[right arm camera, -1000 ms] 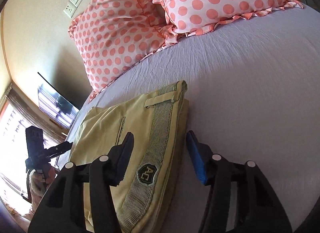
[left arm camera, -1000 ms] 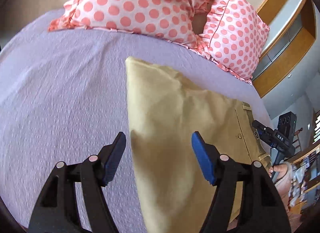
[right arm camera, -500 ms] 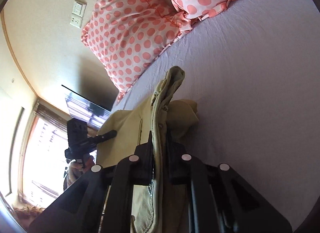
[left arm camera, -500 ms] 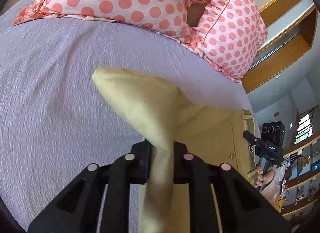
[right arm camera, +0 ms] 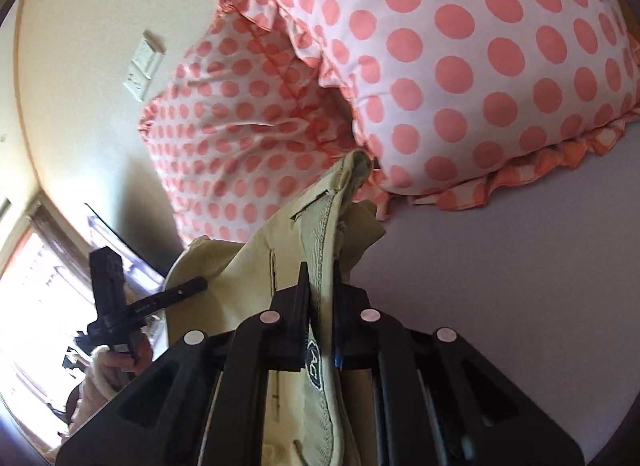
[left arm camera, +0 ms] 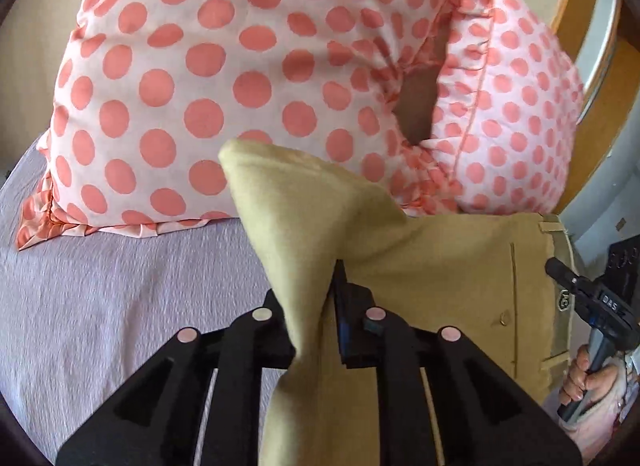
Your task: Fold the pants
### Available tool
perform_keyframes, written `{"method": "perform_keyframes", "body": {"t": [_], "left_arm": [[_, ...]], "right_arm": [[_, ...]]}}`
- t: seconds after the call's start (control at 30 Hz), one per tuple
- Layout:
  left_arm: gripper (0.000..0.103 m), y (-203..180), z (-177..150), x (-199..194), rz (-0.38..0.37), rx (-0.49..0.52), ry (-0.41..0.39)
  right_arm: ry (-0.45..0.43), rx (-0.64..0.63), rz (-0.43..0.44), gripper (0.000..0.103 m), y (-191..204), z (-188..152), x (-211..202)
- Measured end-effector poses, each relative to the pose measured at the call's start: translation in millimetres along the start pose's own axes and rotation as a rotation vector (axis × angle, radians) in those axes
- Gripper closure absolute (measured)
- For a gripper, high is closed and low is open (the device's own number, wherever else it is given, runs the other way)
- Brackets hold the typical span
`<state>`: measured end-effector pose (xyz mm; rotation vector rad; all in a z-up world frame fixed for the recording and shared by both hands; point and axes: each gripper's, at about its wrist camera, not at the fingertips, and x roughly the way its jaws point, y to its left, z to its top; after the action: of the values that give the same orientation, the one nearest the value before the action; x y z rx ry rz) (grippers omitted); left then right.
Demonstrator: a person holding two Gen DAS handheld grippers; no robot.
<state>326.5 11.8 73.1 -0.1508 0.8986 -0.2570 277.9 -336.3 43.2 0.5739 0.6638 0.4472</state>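
The khaki pants (left arm camera: 440, 266) are folded and lifted off the lilac bed sheet (left arm camera: 120, 286). My left gripper (left arm camera: 316, 306) is shut on the folded leg end, and a corner of cloth sticks up ahead of the fingers. My right gripper (right arm camera: 320, 298) is shut on the waistband end of the pants (right arm camera: 320, 225), with the striped inner band and a logo patch between the jaws. Each gripper shows small in the other's view, the right one in the left wrist view (left arm camera: 588, 302), the left one in the right wrist view (right arm camera: 120, 306).
Two pink polka-dot pillows (left arm camera: 220, 77) (right arm camera: 460, 65) lie close ahead at the head of the bed. The sheet (right arm camera: 520, 266) spreads to the right. A wall with a socket plate (right arm camera: 144, 65) and a bright window (right arm camera: 32, 298) stand at the left.
Both grippers went from open over the flat pants to shut on them. They have lifted the pants and carried them towards the pillows.
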Motion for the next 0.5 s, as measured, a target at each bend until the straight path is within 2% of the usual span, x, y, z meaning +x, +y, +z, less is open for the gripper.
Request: {"method": "perform_keyframes", "body": {"t": [0.07, 0.1, 0.17, 0.23, 0.27, 0.3, 0.37, 0.4, 0.43, 0.5], "left_arm": [[0.077, 9, -4, 17, 0.046, -0.038, 0.049], [0.071, 16, -7, 15, 0.053, -0.061, 0.038], [0.063, 28, -13, -3, 0.102, -0.078, -0.028], [0.06, 34, -19, -26, 0.114, -0.081, -0.096], [0.057, 32, -22, -35, 0.077, -0.081, -0.113], [0.052, 26, -26, -43, 0.018, -0.075, -0.116], [0.041, 10, -35, -48, -0.095, -0.045, -0.093], [0.032, 2, -40, -43, -0.14, -0.03, -0.065], [0.028, -4, -44, -35, -0.168, -0.019, -0.023], [0.028, -14, -52, -5, -0.149, -0.019, 0.077]], "right_arm": [[0.075, -0.004, -0.132, 0.086, -11, -3, 17], [0.091, -0.001, -0.198, 0.084, -16, -6, 16], [0.047, -0.015, -0.206, 0.076, -17, -9, -1], [0.007, -0.024, -0.138, 0.035, -9, -13, -19], [-0.003, -0.028, -0.096, 0.029, -4, -17, -25], [0.003, -0.037, -0.05, 0.029, 2, -20, -26], [0.047, -0.05, -0.009, 0.028, 13, -26, -19], [0.076, -0.04, 0.005, 0.026, 15, -29, -11], [0.107, -0.021, 0.008, 0.017, 15, -32, -3], [0.177, 0.025, -0.056, 0.015, 10, -37, 17]]}}
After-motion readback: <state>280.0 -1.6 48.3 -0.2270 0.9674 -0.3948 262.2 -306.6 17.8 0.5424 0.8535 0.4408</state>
